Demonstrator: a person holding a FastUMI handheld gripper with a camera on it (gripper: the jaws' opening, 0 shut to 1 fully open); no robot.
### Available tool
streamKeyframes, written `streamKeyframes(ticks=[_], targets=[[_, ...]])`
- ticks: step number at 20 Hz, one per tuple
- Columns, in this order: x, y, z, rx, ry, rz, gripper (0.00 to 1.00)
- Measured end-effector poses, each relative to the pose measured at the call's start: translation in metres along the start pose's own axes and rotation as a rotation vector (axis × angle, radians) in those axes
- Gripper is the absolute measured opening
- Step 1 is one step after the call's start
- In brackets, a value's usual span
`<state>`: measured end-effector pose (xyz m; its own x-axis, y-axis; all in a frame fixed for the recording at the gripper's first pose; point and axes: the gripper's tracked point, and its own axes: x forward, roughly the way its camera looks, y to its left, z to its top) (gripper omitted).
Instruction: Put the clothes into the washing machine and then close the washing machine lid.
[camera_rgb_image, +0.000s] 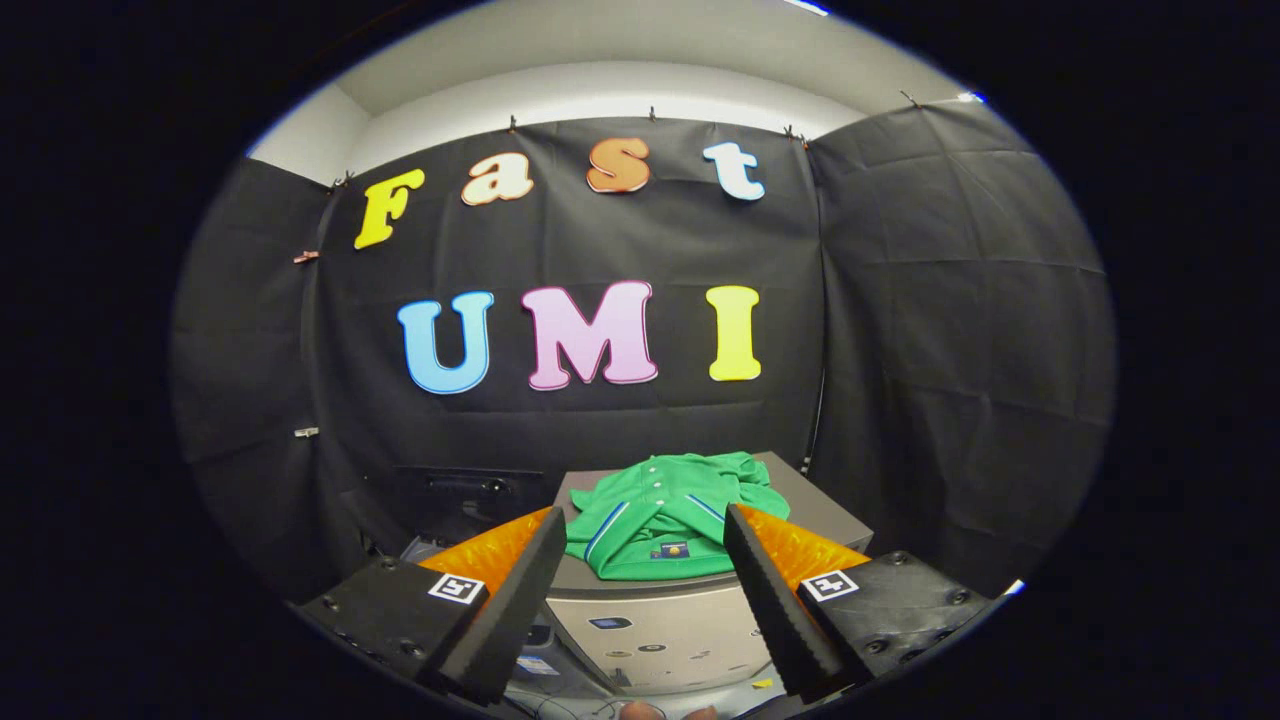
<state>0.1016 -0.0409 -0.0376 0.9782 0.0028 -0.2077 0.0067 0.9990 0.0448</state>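
A green polo shirt (665, 505) with blue-and-white trim lies crumpled on the flat grey top (820, 515) of a box-shaped machine. The machine's pale front (660, 625) carries a small display and several buttons. My gripper (645, 515) is open, held above and in front of the machine. Its two fingers stand wide apart on either side of the shirt's near edge, and neither touches it. I cannot tell from here where the machine's lid is.
A dark upright panel (460, 490) stands left of the grey top, behind the left finger. Black cloth walls close in behind and on both sides. A person's fingertips (640, 711) peek in below the machine's front.
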Motion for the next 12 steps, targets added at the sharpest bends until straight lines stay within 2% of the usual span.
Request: streamKeyframes(ticks=[12], targets=[[0.164, -0.020, -0.023, -0.049, 0.339, -0.017, 0.99]])
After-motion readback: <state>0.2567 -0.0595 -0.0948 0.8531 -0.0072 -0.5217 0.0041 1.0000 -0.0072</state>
